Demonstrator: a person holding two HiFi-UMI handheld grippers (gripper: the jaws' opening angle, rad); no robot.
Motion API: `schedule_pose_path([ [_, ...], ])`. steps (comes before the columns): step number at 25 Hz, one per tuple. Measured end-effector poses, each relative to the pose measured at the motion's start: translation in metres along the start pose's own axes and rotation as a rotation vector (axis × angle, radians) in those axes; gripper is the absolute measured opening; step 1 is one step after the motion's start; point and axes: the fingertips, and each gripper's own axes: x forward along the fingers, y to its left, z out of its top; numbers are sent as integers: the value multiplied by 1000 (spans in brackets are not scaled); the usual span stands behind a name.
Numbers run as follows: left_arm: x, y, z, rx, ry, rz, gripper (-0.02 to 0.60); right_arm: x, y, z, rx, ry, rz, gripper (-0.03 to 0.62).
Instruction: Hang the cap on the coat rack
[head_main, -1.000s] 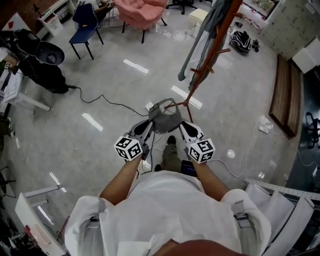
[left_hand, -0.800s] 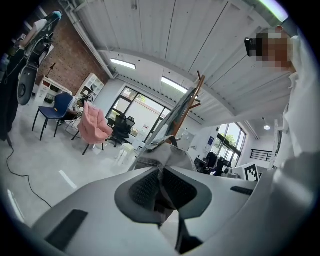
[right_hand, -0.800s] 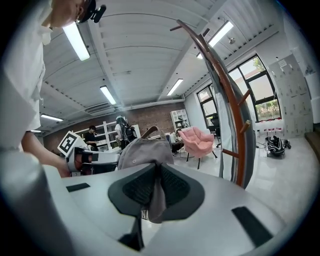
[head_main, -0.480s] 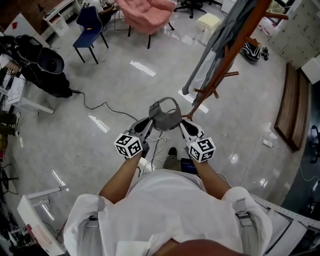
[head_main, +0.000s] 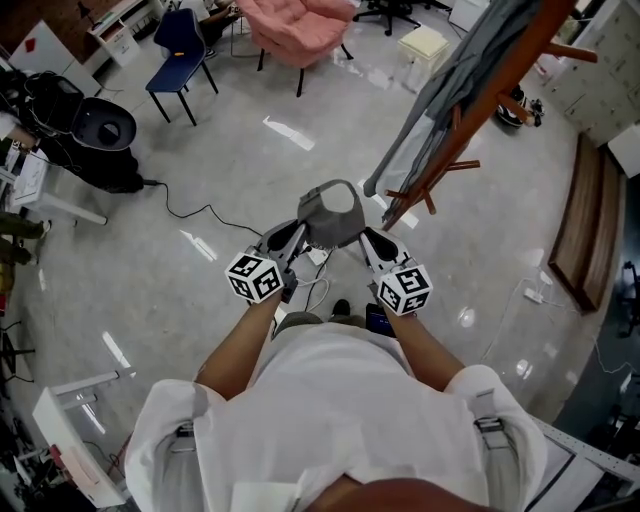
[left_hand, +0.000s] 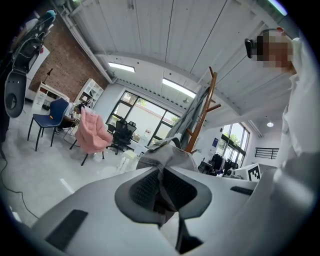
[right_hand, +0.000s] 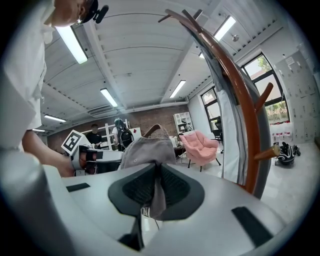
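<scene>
Head view: the left gripper and the right gripper are held out in front of the person's white shirt, marker cubes toward the body, jaws pointing forward. The grey cap sits between the two sets of jaws, off the floor, one edge in each gripper. The coat rack – reddish-brown wood, with short pegs – leans across the upper right of the frame, just beyond and to the right of the cap; cap and rack are not touching. A grey garment hangs down along the rack's pole. A pink armchair and a blue chair stand further back, and a black cable trails over the grey floor.

Left gripper view: both jaws are pressed together on a fold of the cap's fabric, pinched between the ribbed pads. The crown of the cap rises just past the jaw tips. The rack stands behind it, with tall windows in the background.

Right gripper view: jaws likewise closed on the cap's edge – cloth hangs down through the pads. The cap's crown and strap loop rise ahead; the rack's curved pole sweeps up at right, near but clear of the cap.
</scene>
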Motion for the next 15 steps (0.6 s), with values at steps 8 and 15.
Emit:
schedule_pose_path([
  [8, 25, 20, 16, -7, 14, -22, 49, 27, -19, 18, 2, -25, -26, 46],
  [15, 64, 51, 38, -4, 44, -109, 49, 55, -40, 25, 20, -39, -123, 46],
])
